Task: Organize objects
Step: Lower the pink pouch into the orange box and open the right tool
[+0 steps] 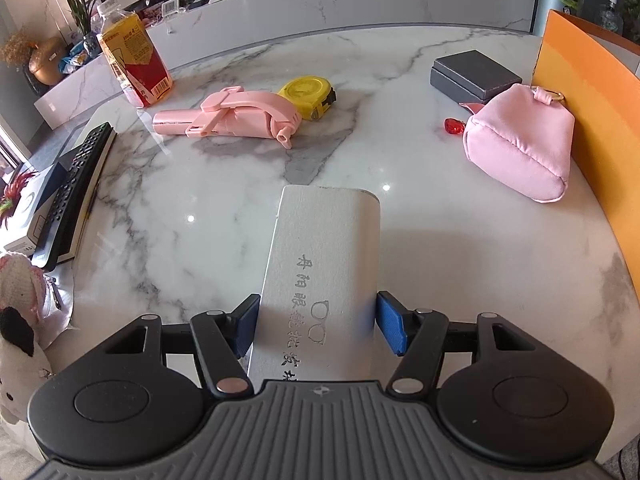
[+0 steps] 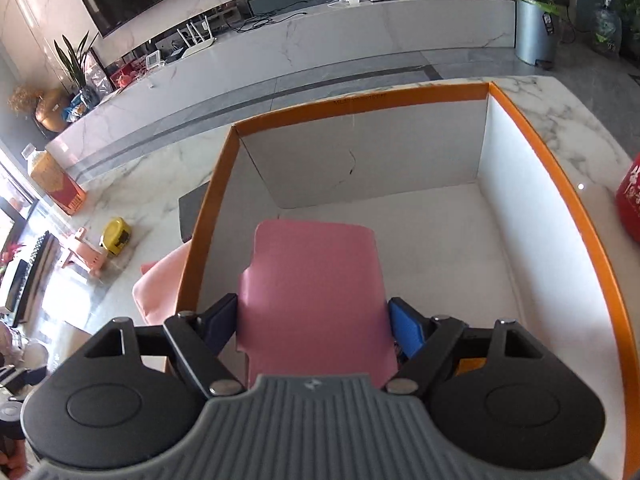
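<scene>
My left gripper (image 1: 316, 326) is shut on a white glasses case (image 1: 328, 264) with printed characters, held above the marble table (image 1: 200, 200). Ahead lie a pink folding fan (image 1: 228, 116), a yellow tape measure (image 1: 310, 94), a dark grey box (image 1: 476, 74) and a pink pouch (image 1: 520, 140) with a red charm (image 1: 454, 126). My right gripper (image 2: 312, 326) is shut on a flat pink case (image 2: 316, 292), held over the inside of the orange-rimmed cardboard box (image 2: 560, 184). The box floor under the pink case is bare.
A yellow drink bottle (image 1: 134, 60) stands at the far left. A remote control (image 1: 76, 184) lies on books at the table's left edge. A plush toy (image 1: 18, 320) sits at lower left. A red object (image 2: 630, 204) stands right of the box.
</scene>
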{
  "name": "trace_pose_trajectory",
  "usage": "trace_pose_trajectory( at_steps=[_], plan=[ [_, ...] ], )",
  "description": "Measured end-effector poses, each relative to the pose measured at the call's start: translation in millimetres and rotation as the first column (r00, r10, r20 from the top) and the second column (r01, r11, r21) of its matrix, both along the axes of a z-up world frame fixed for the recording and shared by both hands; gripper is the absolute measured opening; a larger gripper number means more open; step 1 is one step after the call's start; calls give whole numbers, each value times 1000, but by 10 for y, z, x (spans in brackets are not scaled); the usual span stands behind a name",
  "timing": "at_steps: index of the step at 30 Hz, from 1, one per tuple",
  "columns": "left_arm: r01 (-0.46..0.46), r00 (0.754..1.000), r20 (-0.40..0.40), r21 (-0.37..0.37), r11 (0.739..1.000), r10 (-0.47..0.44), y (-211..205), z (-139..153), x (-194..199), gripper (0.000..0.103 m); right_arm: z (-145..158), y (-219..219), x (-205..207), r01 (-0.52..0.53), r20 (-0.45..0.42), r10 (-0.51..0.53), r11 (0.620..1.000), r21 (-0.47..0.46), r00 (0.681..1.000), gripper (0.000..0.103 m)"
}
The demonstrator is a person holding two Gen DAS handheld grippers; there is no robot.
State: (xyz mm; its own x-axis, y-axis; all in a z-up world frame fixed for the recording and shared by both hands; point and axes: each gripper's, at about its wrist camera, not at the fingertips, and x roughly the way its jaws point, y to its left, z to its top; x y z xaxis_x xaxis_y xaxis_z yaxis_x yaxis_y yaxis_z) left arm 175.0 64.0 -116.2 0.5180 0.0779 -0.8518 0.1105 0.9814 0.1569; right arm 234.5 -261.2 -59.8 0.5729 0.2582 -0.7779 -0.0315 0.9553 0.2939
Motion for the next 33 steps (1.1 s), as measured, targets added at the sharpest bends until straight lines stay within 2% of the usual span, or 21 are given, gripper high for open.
trace_pose_trajectory(
  at_steps=[8,13,14,21,27,33],
  plan=[
    [-8,1000,-2,-15,1000,8,15,10,-4,72,-78,15,6,-13,-48,16,998,59,999,81],
    [3,1000,-6,-11,1000,-3,4,8,-7,72,-78,26,10,-16,-48,19,998,57,999,82],
    [2,1000,-9,-15,1000,-2,7,10,-7,72,-79,31,25,-24,-50,28,997,67,998,87],
    [-10,1000,-15,-37,999,9,27,22,-13,72,-44,28,-9,-12,-31,14,999,51,999,94],
    [-11,1000,-5,-44,999,11,2,66,-29,72,103,131,-155,-55,38,57,997,-55,998,99],
    [-33,999,3,-54,998,34,-65,240,-103,71,242,215,-253,-78,38,85,984,-160,996,100]
  ],
)
